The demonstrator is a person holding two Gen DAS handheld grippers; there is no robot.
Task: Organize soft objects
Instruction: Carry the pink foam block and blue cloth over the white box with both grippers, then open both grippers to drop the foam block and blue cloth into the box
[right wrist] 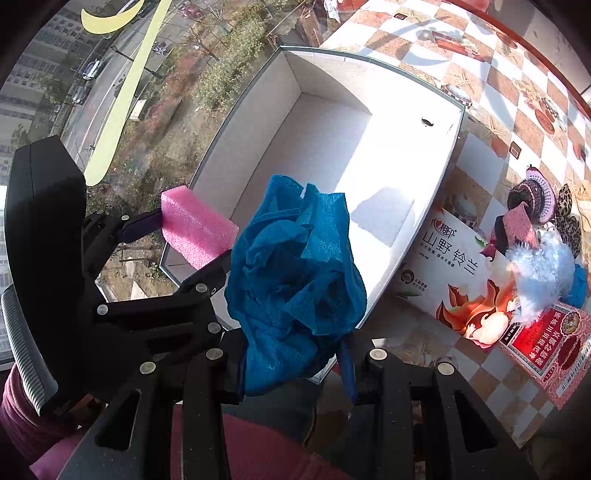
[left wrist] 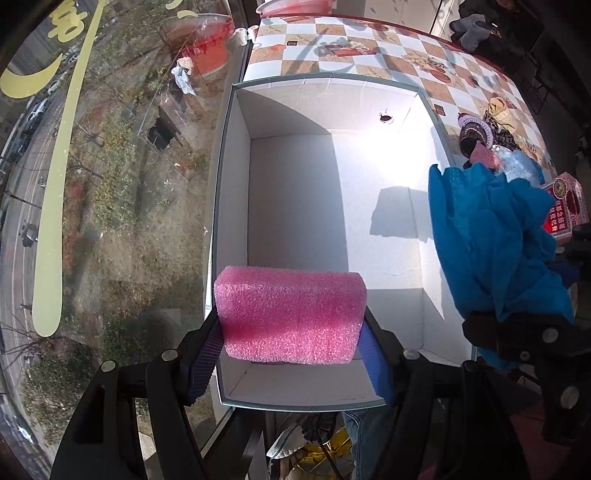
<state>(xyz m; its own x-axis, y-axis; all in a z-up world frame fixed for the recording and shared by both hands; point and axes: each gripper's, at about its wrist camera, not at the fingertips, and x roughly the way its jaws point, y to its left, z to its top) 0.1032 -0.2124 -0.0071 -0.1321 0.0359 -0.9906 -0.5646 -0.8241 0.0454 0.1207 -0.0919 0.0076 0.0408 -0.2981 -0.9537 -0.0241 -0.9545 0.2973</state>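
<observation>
The left gripper (left wrist: 291, 354) clamps a pink foam block (left wrist: 291, 314) between its jaws over the white box's (left wrist: 236, 177) near end; the right gripper (right wrist: 295, 363) grips crumpled blue cloth (right wrist: 295, 280) above the box's right wall

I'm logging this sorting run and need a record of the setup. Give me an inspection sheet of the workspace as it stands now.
Surface: table with checkered patterned cloth, beside a large window.
Job's things: open white box, inside bare; pink foam block held over its near end; blue crumpled fabric held over its near right wall.
Clutter: pile of soft items right of the box, fluffy pale-blue piece, knitted and leopard-print pieces; printed red-and-white cartons lying flat.
Grippers: left gripper shut on the pink foam block; right gripper shut on the blue crumpled fabric.
Cables: nothing seen.
Surroundings: window with yellow lettering, street and trees below; red basin at the table's far edge.
</observation>
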